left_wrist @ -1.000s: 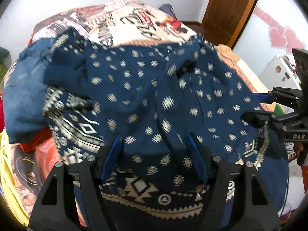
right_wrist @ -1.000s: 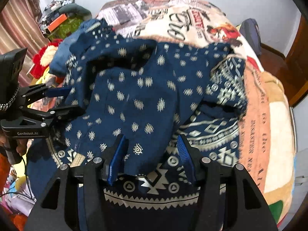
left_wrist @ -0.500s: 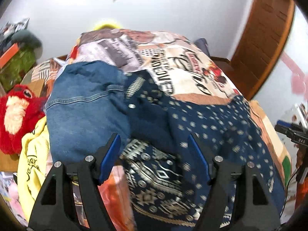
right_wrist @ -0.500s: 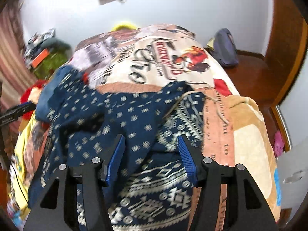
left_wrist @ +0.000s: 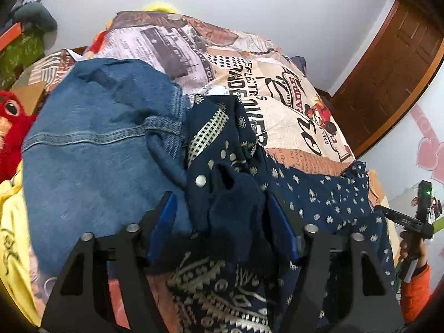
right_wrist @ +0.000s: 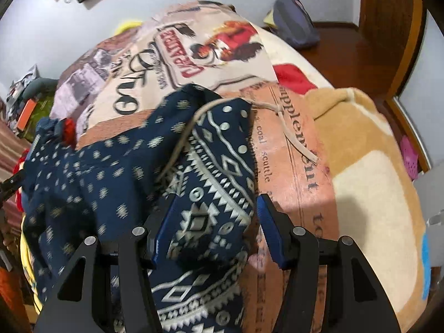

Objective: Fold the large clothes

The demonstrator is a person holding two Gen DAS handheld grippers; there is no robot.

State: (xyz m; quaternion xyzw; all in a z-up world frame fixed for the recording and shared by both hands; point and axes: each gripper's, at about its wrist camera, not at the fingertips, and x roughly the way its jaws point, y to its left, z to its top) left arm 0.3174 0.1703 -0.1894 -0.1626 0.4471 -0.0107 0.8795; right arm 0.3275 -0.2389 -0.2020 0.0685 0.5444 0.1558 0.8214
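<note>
A navy garment (left_wrist: pixel 319 202) with pale dots and a patterned lining lies crumpled on the bed. My left gripper (left_wrist: pixel 222 222) is at its left end, and its jaws are closing. A bunched dark fold with snap buttons sits between the pads, with a gap still showing at the left pad. My right gripper (right_wrist: pixel 212 230) is open at the other end of the same garment (right_wrist: pixel 97 180). A fold of the patterned lining lies between its fingers. A pale drawstring (right_wrist: pixel 294 138) trails off that end.
Blue denim clothing (left_wrist: pixel 97 152) lies just left of the navy garment. A red plush toy (left_wrist: pixel 11 127) and yellow cloth (left_wrist: pixel 11 236) are further left. The printed bedspread (left_wrist: pixel 277 88) stretches behind, a tan blanket (right_wrist: pixel 374 166) lies right, and a wooden door (left_wrist: pixel 388 77) stands beyond.
Both grippers have moved apart from the middle of the navy garment, the left to its end by the denim, the right to its patterned end. The left jaws have narrowed.
</note>
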